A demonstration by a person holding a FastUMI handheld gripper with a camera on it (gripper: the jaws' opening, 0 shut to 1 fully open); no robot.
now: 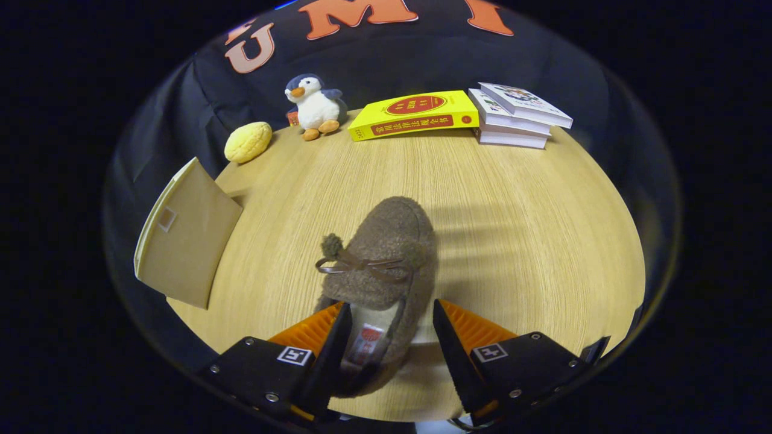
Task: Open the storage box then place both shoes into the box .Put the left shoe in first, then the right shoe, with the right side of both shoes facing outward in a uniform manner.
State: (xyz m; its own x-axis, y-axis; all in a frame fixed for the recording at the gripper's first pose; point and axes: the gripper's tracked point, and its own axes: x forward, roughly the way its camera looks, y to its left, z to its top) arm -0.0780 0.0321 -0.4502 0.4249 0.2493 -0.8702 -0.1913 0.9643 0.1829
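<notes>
Storage box (184, 235): tan fabric, at the worktop's left edge, off to the left of the claw, well apart from the shoe. Whether its lid is up cannot be told from this angle.

Beyond the box, near the far edge: a yellow bun-shaped toy (248, 141), then a plush penguin (315, 107) standing upright just beside it.

Centre, near side: a brown fuzzy shoe (383, 265) lying on the wooden worktop (531, 241), toe pointing away, bow and pom-pom on the upper. Its heel end sits between the claw's fingers.

Claw (391, 328): fingers spread apart, straddling the heel opening. The left finger lies against or just inside the shoe's rim; the right finger stands clear of the shoe's side, a gap of worktop showing. Not clenched on the shoe.

Far centre: a yellow book (415, 114) lying flat. To its right, touching or nearly so, a stack of white books (515, 117).
</notes>
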